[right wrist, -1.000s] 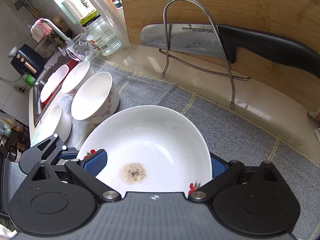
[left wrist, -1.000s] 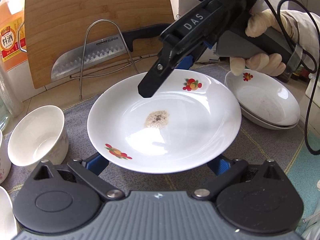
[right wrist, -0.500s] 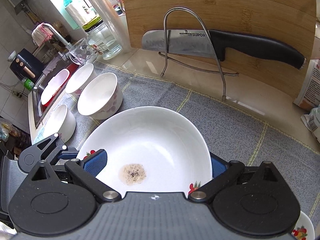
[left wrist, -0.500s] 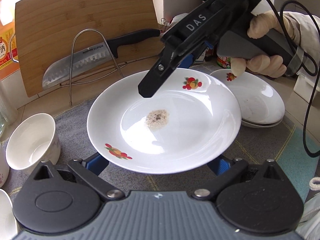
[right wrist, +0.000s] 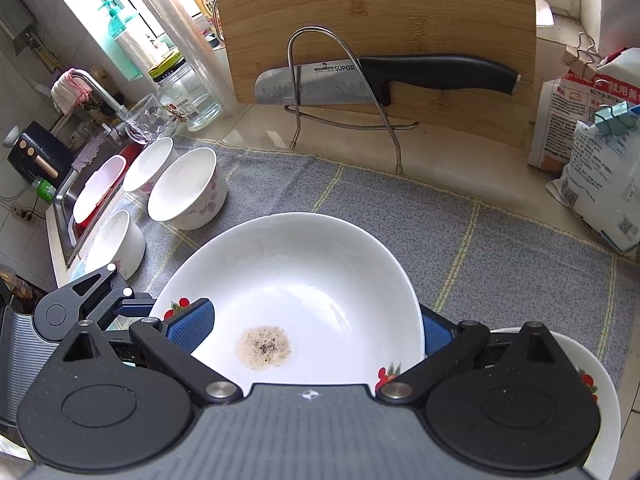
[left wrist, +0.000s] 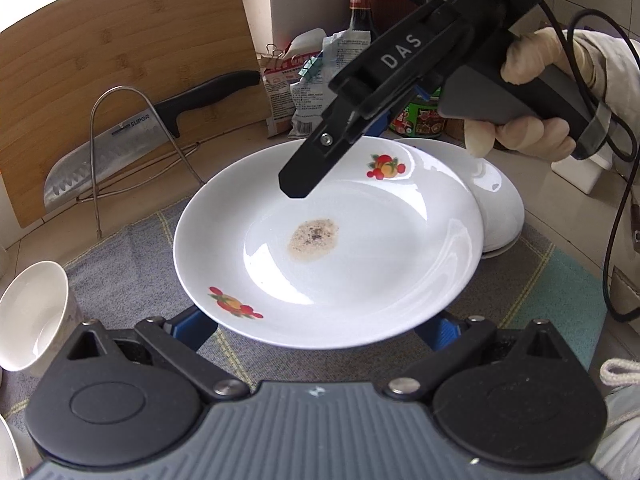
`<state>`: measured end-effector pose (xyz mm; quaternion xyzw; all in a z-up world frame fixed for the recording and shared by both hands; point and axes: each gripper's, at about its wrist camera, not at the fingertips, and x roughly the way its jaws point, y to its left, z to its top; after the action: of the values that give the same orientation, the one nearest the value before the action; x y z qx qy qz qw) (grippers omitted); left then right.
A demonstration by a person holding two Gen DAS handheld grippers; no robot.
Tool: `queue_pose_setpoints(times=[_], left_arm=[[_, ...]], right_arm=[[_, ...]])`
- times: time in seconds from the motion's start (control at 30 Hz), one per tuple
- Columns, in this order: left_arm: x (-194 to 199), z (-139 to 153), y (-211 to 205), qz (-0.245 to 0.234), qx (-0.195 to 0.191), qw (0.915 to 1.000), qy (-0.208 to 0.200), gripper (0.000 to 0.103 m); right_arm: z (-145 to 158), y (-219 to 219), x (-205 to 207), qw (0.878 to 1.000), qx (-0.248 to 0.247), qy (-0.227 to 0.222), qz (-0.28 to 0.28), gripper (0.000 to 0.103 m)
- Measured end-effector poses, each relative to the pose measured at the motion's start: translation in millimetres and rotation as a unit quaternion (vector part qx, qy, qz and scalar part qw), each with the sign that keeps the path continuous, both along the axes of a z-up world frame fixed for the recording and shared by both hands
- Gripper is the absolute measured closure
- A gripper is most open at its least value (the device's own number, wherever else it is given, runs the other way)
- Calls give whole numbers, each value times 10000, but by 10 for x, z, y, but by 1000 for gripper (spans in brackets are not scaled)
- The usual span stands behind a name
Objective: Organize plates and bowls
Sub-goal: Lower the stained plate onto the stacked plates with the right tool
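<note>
A white plate (left wrist: 360, 264) with fruit prints and a brown speckled stain is held in the air over the grey mat (left wrist: 132, 264). My right gripper (left wrist: 308, 184) is shut on its far rim. My left gripper (left wrist: 320, 328) sits under its near rim, its fingers spread wide beneath the plate. In the right wrist view the same plate (right wrist: 296, 280) fills the space between the right fingers (right wrist: 188, 324). A stack of white plates (left wrist: 500, 208) lies just behind the held plate, partly hidden by it; it also shows in the right wrist view (right wrist: 592, 392).
Several white bowls (right wrist: 188, 192) stand at the mat's left end by the sink (right wrist: 80, 208). A bamboo cutting board (right wrist: 376, 28) and a knife (right wrist: 384, 80) in a wire rack stand at the back. Food bags (right wrist: 592, 148) and bottles (left wrist: 360, 4) are at the back right.
Both grippers have carried the plate to the right, toward the plate stack, which now lies partly behind it. The bowls and knife rack have slid left in view.
</note>
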<state>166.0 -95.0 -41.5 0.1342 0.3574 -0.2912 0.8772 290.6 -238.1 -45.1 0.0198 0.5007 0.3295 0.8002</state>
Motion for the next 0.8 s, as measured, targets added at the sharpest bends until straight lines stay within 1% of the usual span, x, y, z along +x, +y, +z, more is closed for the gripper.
queue_pose_setpoints(times=[0.27,0.3,0.8], left_arm=[[-124,57,-275,-277,39,9996,32,1],[-185,79,-297,-319,28,9995,38,1],[-216,146,-733,-917,101,9957,52,1]], right_arm=[[39,-323,-212,9995,46,-56,-302,0],[38,-365,-240,9994,49,-57,-343,0],[24,-967,-615,9949,80,-78,-1000,0]])
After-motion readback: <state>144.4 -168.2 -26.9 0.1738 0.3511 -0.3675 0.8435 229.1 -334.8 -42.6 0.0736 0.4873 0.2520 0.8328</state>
